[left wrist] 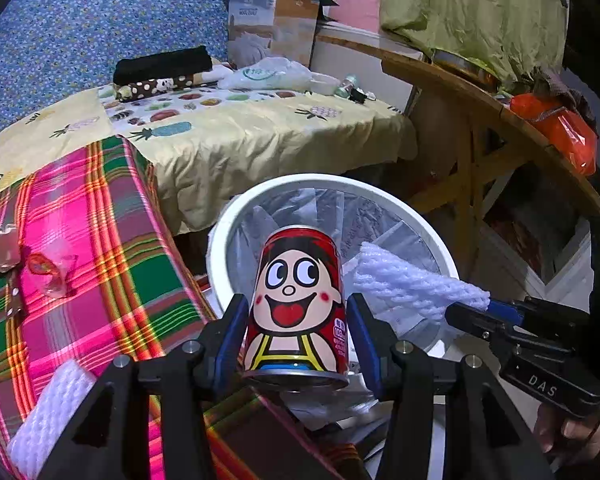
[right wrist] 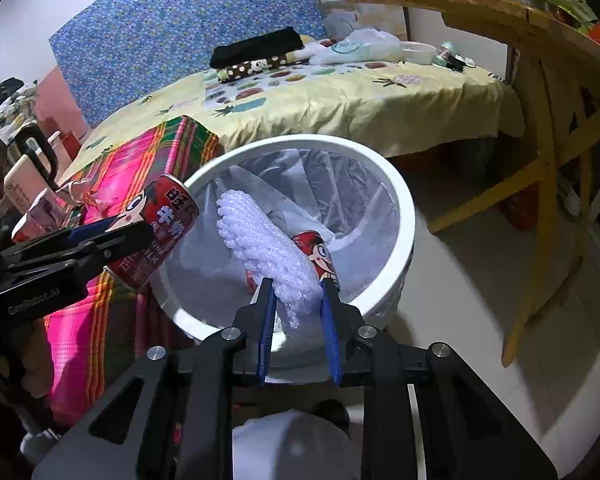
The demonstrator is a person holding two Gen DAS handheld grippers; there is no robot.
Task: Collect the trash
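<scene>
Left gripper pinches the red cartoon-faced tin can; right gripper pinches white foam netting. Release both squarely over the white plastic-lined bin, probably netting first.

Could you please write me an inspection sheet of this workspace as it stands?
Surface: plaid blanket on bed, light floor beside it.
Job's things: white trash bin with clear liner; a red milk can already inside; second red milk can and white foam fruit net held over it.
Clutter: another foam net on the blanket; plastic bag, cardboard box.
Grippers: left gripper shut on the can; right gripper shut on the net.
Cables: nothing seen.
Surroundings: wooden table, blue floral fabric.
</scene>
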